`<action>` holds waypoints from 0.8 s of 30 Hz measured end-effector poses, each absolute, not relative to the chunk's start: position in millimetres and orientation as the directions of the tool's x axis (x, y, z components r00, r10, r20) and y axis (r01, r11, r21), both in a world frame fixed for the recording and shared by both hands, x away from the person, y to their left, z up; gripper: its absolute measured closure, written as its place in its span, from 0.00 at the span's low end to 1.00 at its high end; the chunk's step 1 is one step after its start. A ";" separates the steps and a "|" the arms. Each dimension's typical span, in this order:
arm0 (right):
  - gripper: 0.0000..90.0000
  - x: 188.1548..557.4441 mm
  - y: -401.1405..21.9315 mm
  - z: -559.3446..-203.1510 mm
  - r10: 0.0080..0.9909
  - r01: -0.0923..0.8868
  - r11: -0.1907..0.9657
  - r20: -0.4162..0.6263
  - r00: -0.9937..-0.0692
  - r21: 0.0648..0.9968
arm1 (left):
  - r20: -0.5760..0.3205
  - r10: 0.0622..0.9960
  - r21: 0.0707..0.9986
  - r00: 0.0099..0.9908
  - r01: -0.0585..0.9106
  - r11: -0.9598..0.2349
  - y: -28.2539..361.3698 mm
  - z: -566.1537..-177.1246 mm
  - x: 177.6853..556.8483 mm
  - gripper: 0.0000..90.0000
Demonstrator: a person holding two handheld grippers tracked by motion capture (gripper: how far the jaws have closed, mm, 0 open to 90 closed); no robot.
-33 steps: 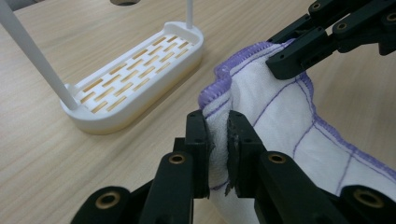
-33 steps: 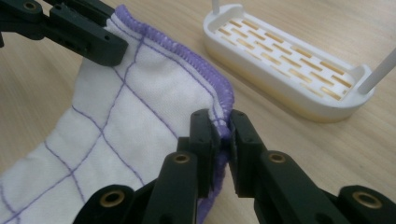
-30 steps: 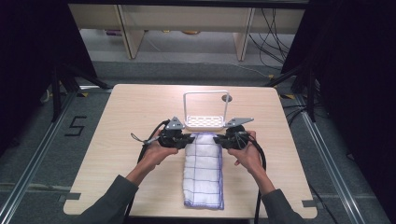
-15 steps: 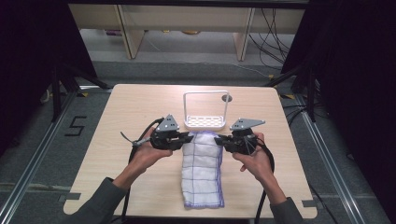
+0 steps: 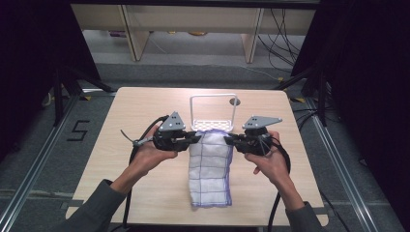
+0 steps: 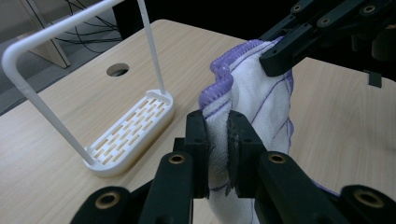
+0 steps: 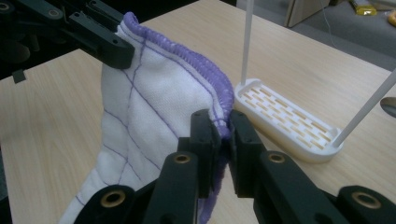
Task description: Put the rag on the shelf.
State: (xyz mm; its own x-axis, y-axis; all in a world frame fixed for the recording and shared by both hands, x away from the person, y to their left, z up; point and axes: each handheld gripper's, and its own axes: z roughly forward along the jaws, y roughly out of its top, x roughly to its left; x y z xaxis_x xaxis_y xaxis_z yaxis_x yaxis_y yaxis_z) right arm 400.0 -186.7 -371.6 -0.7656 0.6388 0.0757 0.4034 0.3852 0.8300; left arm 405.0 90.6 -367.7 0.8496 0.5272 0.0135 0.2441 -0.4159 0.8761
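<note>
In the left gripper view, the left gripper (image 6: 217, 140) is seen with its two black jaws clenched on a corner of the white cloth (image 6: 254, 100), a fold of fabric being pinched between the pads just below the purple-stitched hem. In the right gripper view, the right gripper (image 7: 220, 135) is likewise clamped on the cloth (image 7: 154, 93), its jaws pressed together over the purple hem at the opposite corner. Between the two grips the far hem is held raised off the table (image 5: 121, 193) and slightly slack, so that a shallow sag is formed along it. From the high view, the left gripper (image 5: 194, 139) and the right gripper (image 5: 228, 140) are found at either end of that hem, facing one another across the cloth (image 5: 209, 169), whose long axis runs from the jaws back toward the person, with the near end lying flat on the table. The white rack (image 5: 212, 112), an upright wire frame on a slotted base, stands just beyond the lifted hem, farther from the person, its top bar lying parallel to the hem and roughly centred between the grippers, so neither hand is clearly nearer to it. Draping the cloth over the bar is judged to be the work in hand; for that, the hem would have to be carried forward and upward over the bar, with both corners kept level.
</note>
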 end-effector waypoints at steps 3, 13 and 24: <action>0.91 402.0 -187.1 -358.9 0.631 0.397 0.372 0.085 -0.771 0.839 | 0.004 0.529 0.886 0.849 0.242 -0.395 92.8 -352.9 405.4 0.89; 0.91 408.6 -187.2 -322.1 0.637 0.343 0.382 0.024 -0.770 0.858 | 0.043 0.539 0.894 0.841 0.208 -0.396 90.9 -321.5 409.9 0.89; 0.91 431.2 -187.3 -304.4 0.653 0.334 0.355 0.025 -0.757 0.873 | 0.047 0.565 0.895 0.824 0.216 -0.390 88.7 -301.4 432.7 0.89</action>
State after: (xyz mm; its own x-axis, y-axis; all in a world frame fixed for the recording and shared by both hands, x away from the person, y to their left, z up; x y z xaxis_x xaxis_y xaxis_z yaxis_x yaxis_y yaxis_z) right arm 431.2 -187.3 -304.4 -0.7573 0.6526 0.0248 0.3341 0.3546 0.8733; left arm 432.7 88.7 -301.4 0.8240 0.5647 0.0467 0.2162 -0.3896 0.8953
